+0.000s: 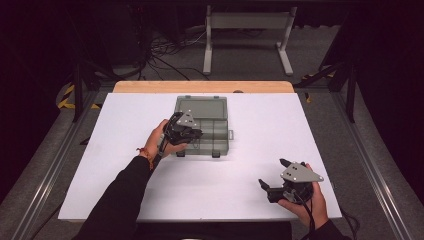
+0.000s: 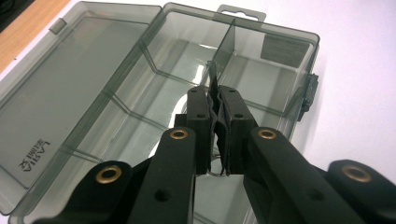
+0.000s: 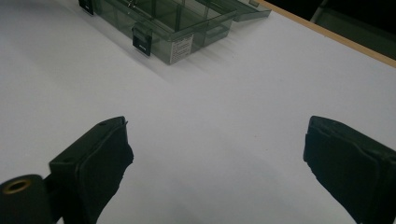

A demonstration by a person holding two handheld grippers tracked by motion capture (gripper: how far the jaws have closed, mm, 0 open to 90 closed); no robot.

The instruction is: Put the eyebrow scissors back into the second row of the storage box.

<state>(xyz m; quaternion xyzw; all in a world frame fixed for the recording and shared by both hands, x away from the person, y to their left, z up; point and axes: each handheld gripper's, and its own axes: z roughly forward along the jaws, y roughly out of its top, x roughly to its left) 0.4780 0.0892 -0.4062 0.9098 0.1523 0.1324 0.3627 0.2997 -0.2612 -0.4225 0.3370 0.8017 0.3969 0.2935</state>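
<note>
We start with the white table top (image 1: 150,195), which carries everything. Toward its far middle sits the smoky clear plastic organiser box (image 1: 218,131), its lid (image 1: 201,107) thrown fully back and lying flat behind it, two dark latches (image 3: 141,39) on its front wall.

Over the box's near left part hangs the left gripper (image 1: 184,134). In the left gripper view its jaws are pinched together on the top edge of a thin transparent divider (image 2: 224,51) — a partition that runs away from the jaws toward the hang tab at the far wall. Whether that divider is seated in its slots or already partly lifted out, we cannot tell from this angle.

The right gripper (image 1: 274,181) rests well apart, near the table's front right corner, with its jaws spread wide and nothing between them; in the right gripper view they frame bare table, with the box well beyond them.

In our judgement the risk lies in that one-handed pinch. Nothing steadies the light box, so a pull on a tight divider could drag or tip the whole box instead. A crooked pull might jam or flex the thin plastic, and the smooth edge could slip from the pads.
</note>
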